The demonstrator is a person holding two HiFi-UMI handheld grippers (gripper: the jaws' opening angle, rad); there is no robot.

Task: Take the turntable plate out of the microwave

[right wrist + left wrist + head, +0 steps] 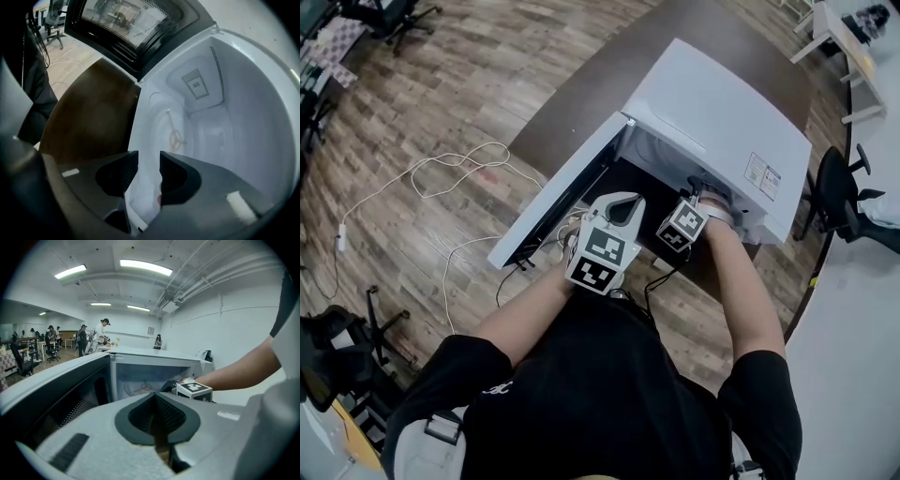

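1. The white box-shaped microwave point(712, 117) sits with its dark-windowed door point(555, 204) swung open at your left.
2. Your left gripper point(154, 397) hovers before the opening, jaws pressed together on nothing.
3. Your right gripper point(149, 158) is at the cavity mouth, jaws spread apart and empty.
4. The clear round glass turntable plate point(174, 137) lies on the cavity floor, beyond those jaws.

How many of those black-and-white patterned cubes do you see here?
2. One cube rides the left claw, by the open microwave door; the other cube rides the right claw, at the mouth of the microwave. None seems hidden.
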